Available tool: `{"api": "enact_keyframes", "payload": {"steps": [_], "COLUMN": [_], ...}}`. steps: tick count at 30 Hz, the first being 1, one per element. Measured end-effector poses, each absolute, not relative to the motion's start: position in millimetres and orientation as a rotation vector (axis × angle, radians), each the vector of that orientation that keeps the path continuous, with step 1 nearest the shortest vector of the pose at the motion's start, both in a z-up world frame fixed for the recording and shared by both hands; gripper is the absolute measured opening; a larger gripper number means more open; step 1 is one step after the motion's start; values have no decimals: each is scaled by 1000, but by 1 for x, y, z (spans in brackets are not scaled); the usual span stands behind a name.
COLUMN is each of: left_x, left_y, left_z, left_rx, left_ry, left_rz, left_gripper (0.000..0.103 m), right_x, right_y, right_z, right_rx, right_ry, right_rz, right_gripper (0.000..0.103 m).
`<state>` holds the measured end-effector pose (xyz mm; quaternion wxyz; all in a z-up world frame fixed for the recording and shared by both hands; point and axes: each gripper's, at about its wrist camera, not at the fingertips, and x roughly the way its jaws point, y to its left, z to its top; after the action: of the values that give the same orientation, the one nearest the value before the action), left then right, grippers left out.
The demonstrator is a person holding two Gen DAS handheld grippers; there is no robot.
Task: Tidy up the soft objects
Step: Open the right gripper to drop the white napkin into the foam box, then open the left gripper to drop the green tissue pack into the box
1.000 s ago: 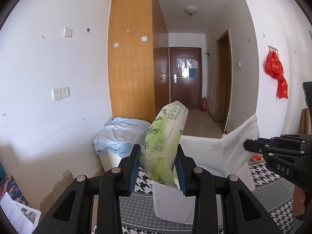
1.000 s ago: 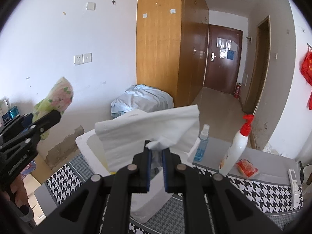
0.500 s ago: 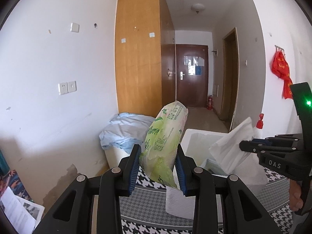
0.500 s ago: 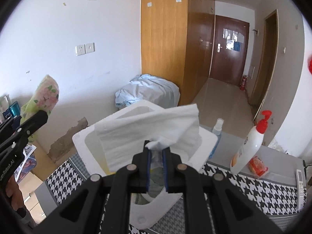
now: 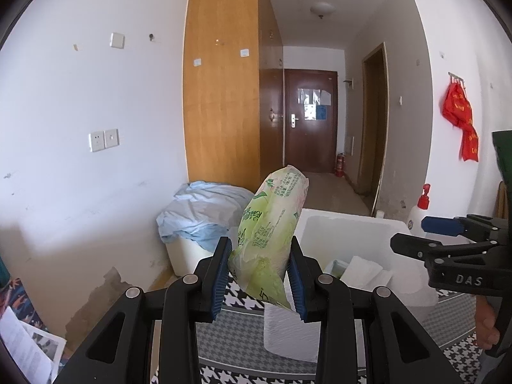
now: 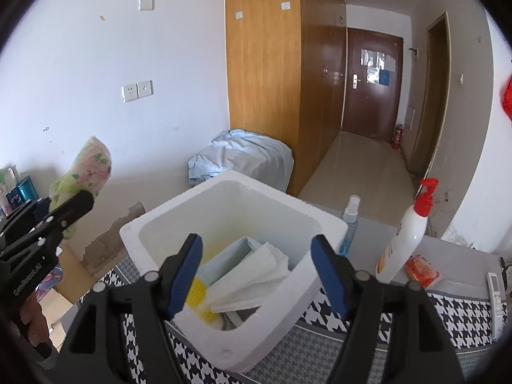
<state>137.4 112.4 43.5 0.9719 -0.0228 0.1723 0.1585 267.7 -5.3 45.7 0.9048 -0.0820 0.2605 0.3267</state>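
Note:
My left gripper [image 5: 260, 275] is shut on a green and pink tissue pack [image 5: 268, 224], held upright in the air left of the white foam box [image 5: 348, 227]. The pack also shows in the right wrist view [image 6: 84, 172]. My right gripper [image 6: 257, 272] is open and empty just above the foam box [image 6: 153, 220]. A white paper towel [image 6: 252, 275] lies inside the box on top of other soft items. In the left wrist view the right gripper [image 5: 444, 233] hangs over the box's right side.
A white roll [image 5: 288, 332] stands on the houndstooth cloth [image 6: 448, 320] in front of the box. A lotion pump bottle [image 6: 406, 236], a blue spray bottle [image 6: 348, 224], an orange packet [image 6: 420, 270] and a remote [image 6: 497, 291] sit to the right. Blue bedding [image 6: 240, 156] lies behind.
My right gripper opened and let go of the white paper towel, which now lies in the foam box. My left gripper kept its hold on the tissue pack.

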Motion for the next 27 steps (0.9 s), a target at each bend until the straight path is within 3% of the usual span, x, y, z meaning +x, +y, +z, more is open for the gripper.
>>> {"api": "enact_keyframes", "payload": {"steps": [5, 27], "left_x": [143, 169], "left_y": [107, 82], "left_z": [44, 49], "left_rx": [-42, -1], "left_ry": [355, 358], "left_rz": [302, 239], "left_gripper": [36, 36], "right_x": [264, 260], "right_y": [-18, -68], "right_z": [51, 50], "right_rx": [-149, -95], "right_ry": [510, 471], "right_rz": [652, 586], "right_gripper": [84, 86]}}
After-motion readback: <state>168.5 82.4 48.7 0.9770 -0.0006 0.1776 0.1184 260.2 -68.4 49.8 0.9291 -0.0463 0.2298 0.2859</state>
